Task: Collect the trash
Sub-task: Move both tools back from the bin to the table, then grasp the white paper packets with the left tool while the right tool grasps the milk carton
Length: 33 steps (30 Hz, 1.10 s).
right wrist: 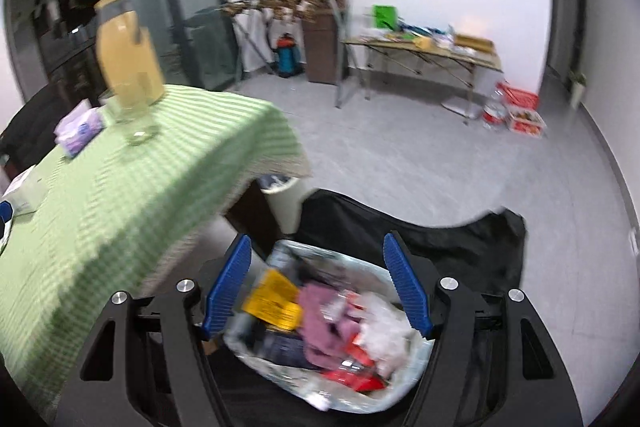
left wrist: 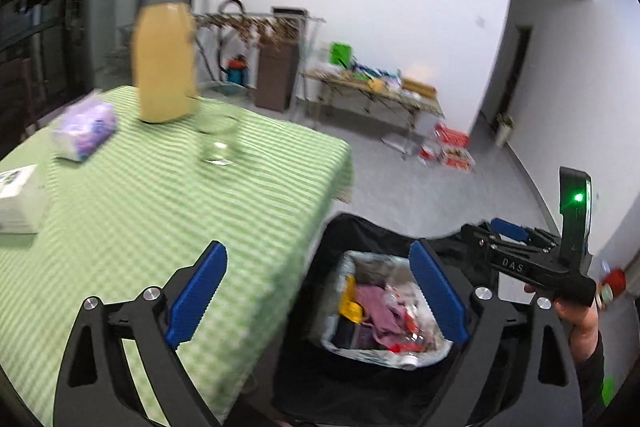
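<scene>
A: Left side first: the surface under a green-and-white checked cloth (left wrist: 168, 195) carries a white cardboard box (left wrist: 18, 199), a soft purple-printed tissue pack (left wrist: 84, 127), a tall yellow-filled pitcher with a grey collar (left wrist: 164, 55) and a clear drinking glass (left wrist: 220, 143); nothing on it reads plainly as rubbish, though blur hides detail.

B: And the tools?

A: The left tool (left wrist: 316, 301) has its blue pads spread wide with nothing between them; the right tool (right wrist: 316, 289) is also parted and holds nothing; both hang over the clear-lined trash bag (right wrist: 332, 331) in its black fabric holder (right wrist: 460, 247), on the floor just beside the surface's edge.

B: So where is the trash?

A: In that bag: a yellow wrapper (right wrist: 274, 301), pink crumpled cloth (right wrist: 320, 323) and red scraps (right wrist: 356, 347); judging by the empty jaws, a drop looks finished.

B: Next?

A: Probably scanning the surface for leftovers, or gathering the liner's rim; either needs both tools brought back to their target.
</scene>
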Each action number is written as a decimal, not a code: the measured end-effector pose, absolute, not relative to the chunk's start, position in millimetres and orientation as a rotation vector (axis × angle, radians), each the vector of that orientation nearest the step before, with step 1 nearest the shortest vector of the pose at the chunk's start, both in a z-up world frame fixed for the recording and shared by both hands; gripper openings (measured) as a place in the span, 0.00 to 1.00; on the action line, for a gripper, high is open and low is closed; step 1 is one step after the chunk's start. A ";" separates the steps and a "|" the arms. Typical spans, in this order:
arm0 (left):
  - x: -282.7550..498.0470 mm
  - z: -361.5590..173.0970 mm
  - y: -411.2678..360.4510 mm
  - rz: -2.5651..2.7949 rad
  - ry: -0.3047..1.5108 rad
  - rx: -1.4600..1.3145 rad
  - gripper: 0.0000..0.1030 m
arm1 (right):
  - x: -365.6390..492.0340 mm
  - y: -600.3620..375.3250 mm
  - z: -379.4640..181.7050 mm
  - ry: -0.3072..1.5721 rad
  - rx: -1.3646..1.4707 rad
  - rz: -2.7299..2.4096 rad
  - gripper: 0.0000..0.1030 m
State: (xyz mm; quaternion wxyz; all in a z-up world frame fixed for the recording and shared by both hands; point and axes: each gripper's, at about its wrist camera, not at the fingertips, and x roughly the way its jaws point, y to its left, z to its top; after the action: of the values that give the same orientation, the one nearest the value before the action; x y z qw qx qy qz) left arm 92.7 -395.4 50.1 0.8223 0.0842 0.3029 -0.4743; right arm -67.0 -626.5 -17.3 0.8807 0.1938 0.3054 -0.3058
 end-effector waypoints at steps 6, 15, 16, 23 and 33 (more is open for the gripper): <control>128.1 61.6 -331.1 -0.904 0.630 0.065 0.88 | -22.0 -578.1 7.3 0.621 0.334 -0.537 0.68; 202.5 51.9 -193.7 -0.564 0.646 -0.074 0.88 | 50.8 -501.2 18.8 0.623 0.228 -0.367 0.72; 212.0 50.3 -177.5 -0.520 0.643 -0.073 0.88 | 58.8 -492.5 18.5 0.627 0.216 -0.346 0.72; 303.2 29.4 -91.8 -0.195 0.715 0.005 0.89 | 103.0 -431.2 14.3 0.649 0.131 -0.208 0.72; 406.0 -19.8 -25.8 -0.059 0.878 -0.291 0.75 | 126.0 -399.3 -8.9 0.716 0.076 -0.181 0.72</control>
State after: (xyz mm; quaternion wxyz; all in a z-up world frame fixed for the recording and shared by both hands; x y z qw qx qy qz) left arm 406.0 -25.8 -19.8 0.8946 -0.1401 0.4233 -0.0285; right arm 126.0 -399.3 -8.9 0.9318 0.0372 0.3499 -0.0887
